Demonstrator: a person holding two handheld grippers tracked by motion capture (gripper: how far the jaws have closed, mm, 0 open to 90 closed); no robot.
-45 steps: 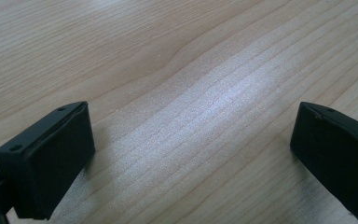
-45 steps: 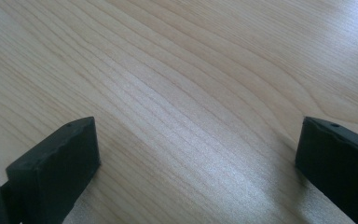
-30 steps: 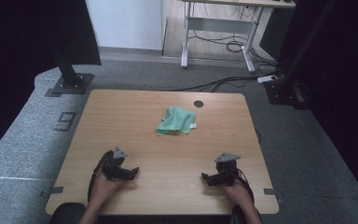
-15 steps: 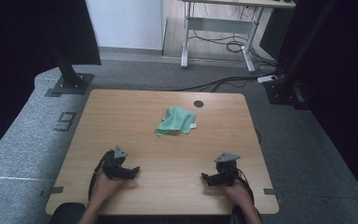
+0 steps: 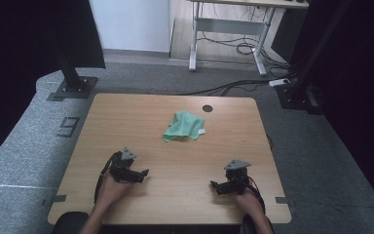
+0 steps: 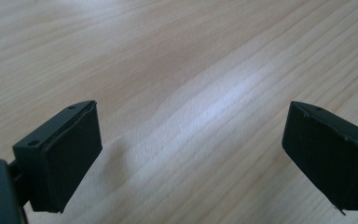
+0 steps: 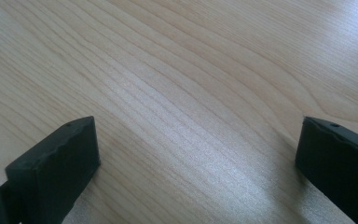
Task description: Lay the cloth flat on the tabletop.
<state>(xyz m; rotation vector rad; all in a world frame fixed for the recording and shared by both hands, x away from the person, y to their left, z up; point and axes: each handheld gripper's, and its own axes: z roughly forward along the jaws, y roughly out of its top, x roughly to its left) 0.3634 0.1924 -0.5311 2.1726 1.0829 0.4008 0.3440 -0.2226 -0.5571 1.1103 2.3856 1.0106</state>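
Green cloth, soft microfibre type, lying crumpled and loosely folded on wooden table. Sits centre, twd far edge, just this side of round cable hole. Small white tag at its right edge. Well apart from both grippers.

Bare tabletop between claws and cloth; seemingly unobstructed.

Each tool, left and right, is black, carries a grey three-cornered top plate and a trailing black cable. Jaws are flat rectangular blocks with small screw holes.
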